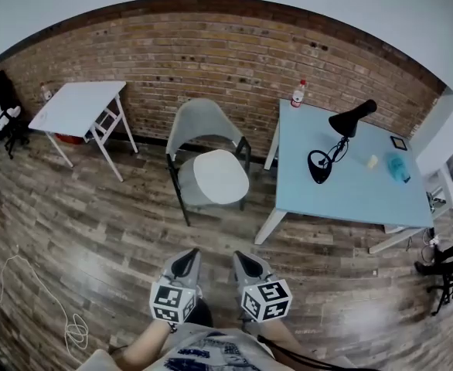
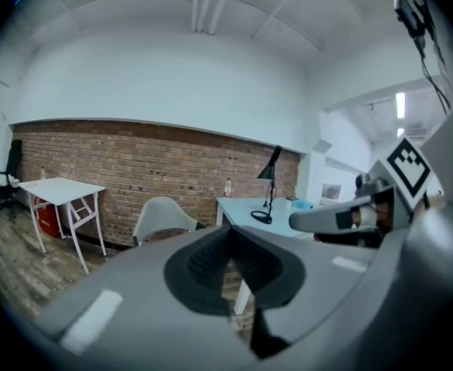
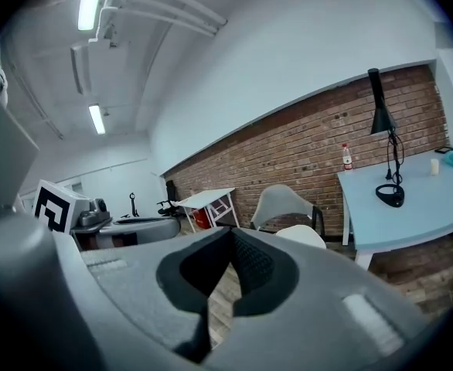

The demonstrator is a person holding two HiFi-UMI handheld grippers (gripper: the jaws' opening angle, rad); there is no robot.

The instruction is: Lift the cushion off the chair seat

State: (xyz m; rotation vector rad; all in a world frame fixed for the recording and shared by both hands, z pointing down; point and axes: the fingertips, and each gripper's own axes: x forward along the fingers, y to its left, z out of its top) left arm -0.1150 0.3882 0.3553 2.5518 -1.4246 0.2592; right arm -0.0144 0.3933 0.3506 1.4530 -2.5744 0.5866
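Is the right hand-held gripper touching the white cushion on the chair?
Apart. The head view shows wooden floor between the right hand-held gripper and the cushion.

Bright, even light; fisheye-bowed edges.

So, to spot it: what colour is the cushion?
White. The cushion shows best in the head view.

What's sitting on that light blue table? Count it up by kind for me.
Black desk lamp: 1
Bottle: 1
Small pale object: 1
Teal object: 1
Black-framed square: 1
Total: 5
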